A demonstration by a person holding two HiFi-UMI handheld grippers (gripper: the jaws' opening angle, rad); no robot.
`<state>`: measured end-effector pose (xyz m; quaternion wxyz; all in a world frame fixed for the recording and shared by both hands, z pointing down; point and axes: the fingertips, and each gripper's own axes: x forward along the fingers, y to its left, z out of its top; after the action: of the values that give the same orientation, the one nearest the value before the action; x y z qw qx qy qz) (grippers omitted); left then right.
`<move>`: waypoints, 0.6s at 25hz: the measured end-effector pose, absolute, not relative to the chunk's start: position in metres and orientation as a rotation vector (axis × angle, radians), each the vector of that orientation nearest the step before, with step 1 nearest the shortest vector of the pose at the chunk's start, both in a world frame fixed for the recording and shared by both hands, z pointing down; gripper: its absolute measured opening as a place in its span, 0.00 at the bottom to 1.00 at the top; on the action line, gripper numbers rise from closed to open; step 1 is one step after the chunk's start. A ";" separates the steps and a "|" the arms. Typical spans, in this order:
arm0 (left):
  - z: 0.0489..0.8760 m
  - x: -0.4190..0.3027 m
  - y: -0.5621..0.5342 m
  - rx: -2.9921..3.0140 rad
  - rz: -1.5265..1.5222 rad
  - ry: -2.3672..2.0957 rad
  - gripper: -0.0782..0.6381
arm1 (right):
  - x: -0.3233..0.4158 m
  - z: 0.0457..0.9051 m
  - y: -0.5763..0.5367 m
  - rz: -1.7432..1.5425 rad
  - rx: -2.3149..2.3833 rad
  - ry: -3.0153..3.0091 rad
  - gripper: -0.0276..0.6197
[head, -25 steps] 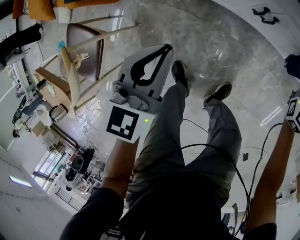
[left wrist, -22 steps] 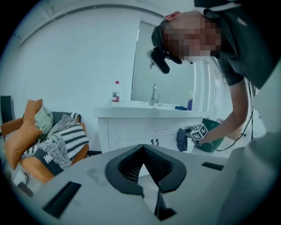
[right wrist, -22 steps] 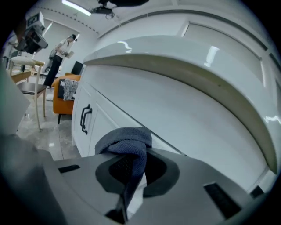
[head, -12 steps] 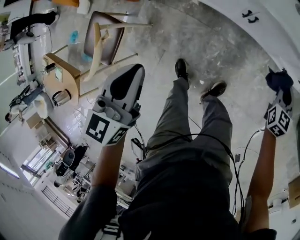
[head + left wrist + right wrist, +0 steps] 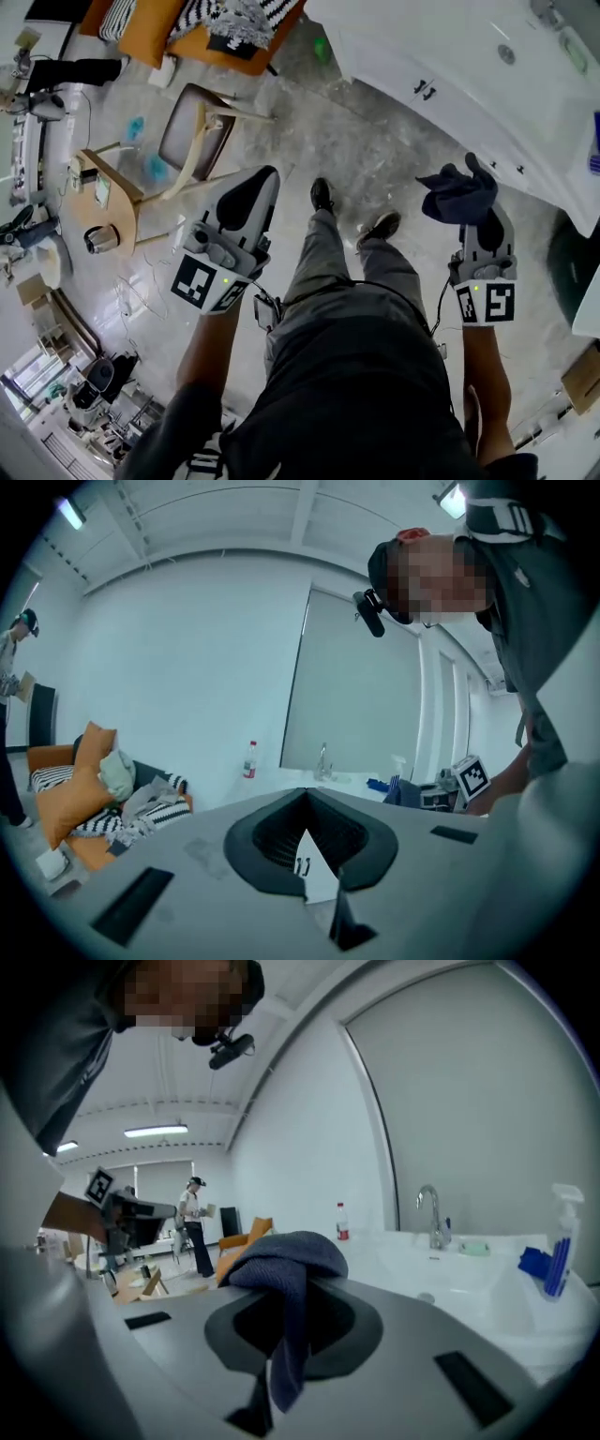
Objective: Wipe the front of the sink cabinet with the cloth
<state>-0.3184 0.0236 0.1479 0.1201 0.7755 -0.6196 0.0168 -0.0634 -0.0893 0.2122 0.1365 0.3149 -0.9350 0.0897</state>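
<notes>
Left gripper [image 5: 246,199] held out ahead on my left side, jaws pressed together. Right gripper [image 5: 485,232] out on my right, about level with it, jaws clamped on the cloth [image 5: 457,194]. Both forearms [image 5: 214,333] bare, extended forward.

I see a grey marbled floor [image 5: 366,141]. A wooden chair [image 5: 187,141], two shoes [image 5: 322,194] and the white sink cabinet [image 5: 394,66] stand on it.

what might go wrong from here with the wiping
The dark blue cloth is pinched by only a narrow fold in the right gripper, so it may slip out when pressed on the white sink cabinet. The black cable looping by the person's legs might snag when stepping closer.
</notes>
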 end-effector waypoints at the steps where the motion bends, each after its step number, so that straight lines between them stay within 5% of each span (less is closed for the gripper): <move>1: 0.138 -0.312 0.023 2.291 0.035 -1.802 0.11 | -0.064 0.186 -0.085 0.234 0.901 -2.744 0.08; 8: 0.075 -0.265 0.023 2.488 -0.005 -1.736 0.11 | -0.032 0.042 -0.054 -0.014 1.031 -2.901 0.08; 15: 0.042 -0.226 0.026 2.613 -0.009 -1.632 0.11 | 0.008 -0.005 -0.030 -0.062 1.194 -2.927 0.08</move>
<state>-0.2263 0.0260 0.0419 0.0306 0.8477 -0.5295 -0.0029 0.0078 -0.0302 -0.0049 -0.0101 0.3777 -0.9257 -0.0197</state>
